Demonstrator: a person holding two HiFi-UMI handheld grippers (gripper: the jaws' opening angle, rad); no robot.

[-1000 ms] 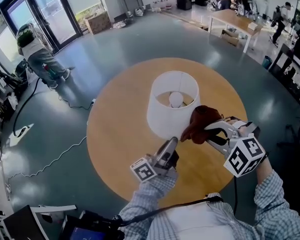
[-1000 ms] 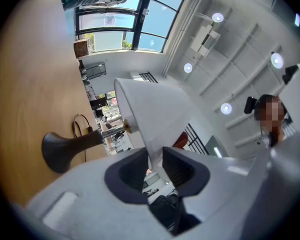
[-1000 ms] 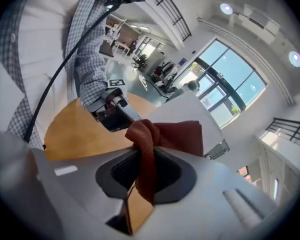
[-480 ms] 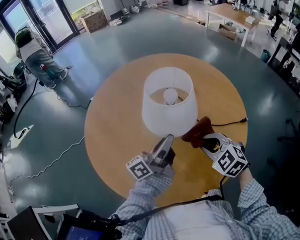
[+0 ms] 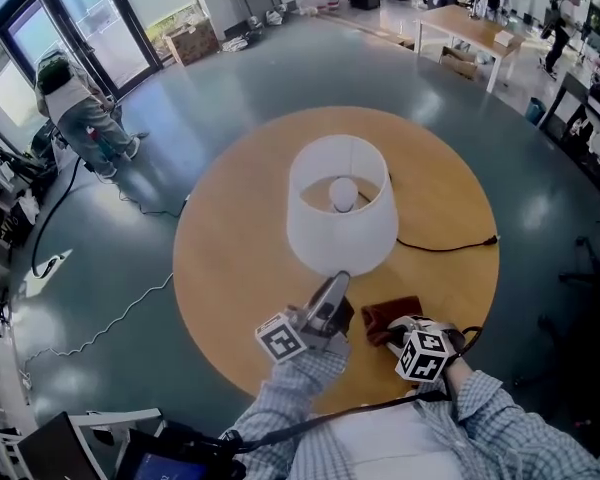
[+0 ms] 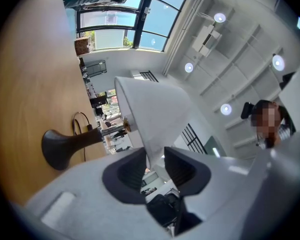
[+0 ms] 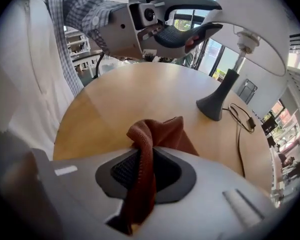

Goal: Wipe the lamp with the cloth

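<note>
A smooth, tapered white lampshade (image 5: 340, 233) stands on the round wooden counter (image 5: 230, 258). The left gripper (image 5: 340, 278) has its fingers (image 6: 127, 171) just easing apart astride the shade's rim. The right gripper (image 5: 395, 330) has its fingers (image 7: 124, 170) clamped on a knitted rust-red cloth (image 5: 385, 313).

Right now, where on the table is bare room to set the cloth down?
Bare wood: the left half of the table, between lamp shade and rim; also the far arc behind the shade. Crowded: right side, crossed by the cord; near edge, with the cloth in the right gripper and the left gripper, jaws just opening round the shade's rim.
</note>
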